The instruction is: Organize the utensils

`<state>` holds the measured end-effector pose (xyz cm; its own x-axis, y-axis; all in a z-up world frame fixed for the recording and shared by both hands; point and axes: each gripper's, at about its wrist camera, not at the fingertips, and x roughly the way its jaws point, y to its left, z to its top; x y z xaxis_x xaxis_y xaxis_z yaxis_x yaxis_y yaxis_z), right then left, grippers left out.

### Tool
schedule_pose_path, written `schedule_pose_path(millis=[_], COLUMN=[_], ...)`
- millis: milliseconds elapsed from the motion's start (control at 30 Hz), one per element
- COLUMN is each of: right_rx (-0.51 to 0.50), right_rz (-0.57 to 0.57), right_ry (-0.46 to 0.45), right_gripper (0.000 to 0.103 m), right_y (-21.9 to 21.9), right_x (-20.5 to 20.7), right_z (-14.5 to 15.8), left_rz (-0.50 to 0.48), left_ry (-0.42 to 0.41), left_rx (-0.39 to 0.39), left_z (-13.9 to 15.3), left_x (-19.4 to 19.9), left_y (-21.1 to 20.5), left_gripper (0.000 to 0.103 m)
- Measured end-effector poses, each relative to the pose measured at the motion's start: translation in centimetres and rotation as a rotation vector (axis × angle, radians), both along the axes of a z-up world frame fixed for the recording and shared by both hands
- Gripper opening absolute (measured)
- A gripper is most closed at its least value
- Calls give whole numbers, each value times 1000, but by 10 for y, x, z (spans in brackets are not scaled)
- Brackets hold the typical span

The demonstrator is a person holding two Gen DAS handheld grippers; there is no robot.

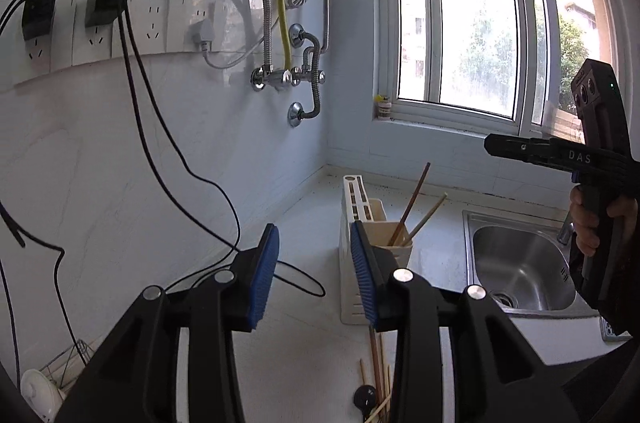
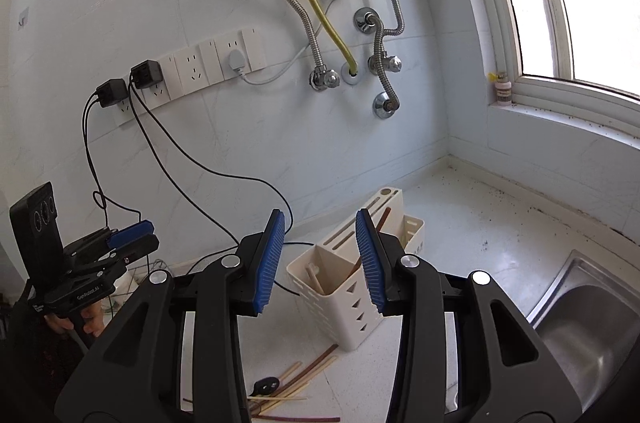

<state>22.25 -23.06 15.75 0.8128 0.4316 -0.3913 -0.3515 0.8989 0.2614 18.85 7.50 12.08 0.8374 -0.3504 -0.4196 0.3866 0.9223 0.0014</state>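
A cream utensil holder (image 1: 362,223) (image 2: 356,279) stands on the white counter with two chopsticks (image 1: 416,211) upright in it, one dark and one pale. Several loose chopsticks (image 2: 296,383) (image 1: 378,379) and a small black utensil (image 2: 266,385) (image 1: 365,397) lie on the counter in front of it. My left gripper (image 1: 314,271) is open and empty, held above the counter just left of the holder. My right gripper (image 2: 320,259) is open and empty, held above the holder. The right gripper also shows at the right edge of the left wrist view (image 1: 490,145), and the left gripper at the left of the right wrist view (image 2: 136,235).
A steel sink (image 1: 520,267) (image 2: 592,327) is set into the counter right of the holder. Black cables (image 2: 168,163) hang from wall sockets (image 2: 192,67) onto the counter. Pipes (image 2: 320,35) run below a water heater. A wire rack (image 1: 68,359) sits at far left.
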Motion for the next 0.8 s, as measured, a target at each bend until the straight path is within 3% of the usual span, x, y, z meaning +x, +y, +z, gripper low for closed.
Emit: schedule_pose_path(millis=[200,333,467,567,800], right_rx=[-5,0,10,80,149], right_rz=[29,38,6,-29,3], right_ry=[123,234,372,480,574], right_gripper=[36,36,36,36,36], right_y=[7,10,7,0,16], right_x=[-15,-22,-26,-27,-39], right_z=[-43,-82,-127,-158,-188], left_rz=[-17,-42,-77,-95,-183], left_ry=[154,269,335,384,463], left_rx=[100,96,95,106,136], left_z=[-61,-102,-135,-155,-189], left_x=[-35,-55,-69,-74,-79], left_y=[9,19,33,43,49], left_gripper=[36,36,36,36,36])
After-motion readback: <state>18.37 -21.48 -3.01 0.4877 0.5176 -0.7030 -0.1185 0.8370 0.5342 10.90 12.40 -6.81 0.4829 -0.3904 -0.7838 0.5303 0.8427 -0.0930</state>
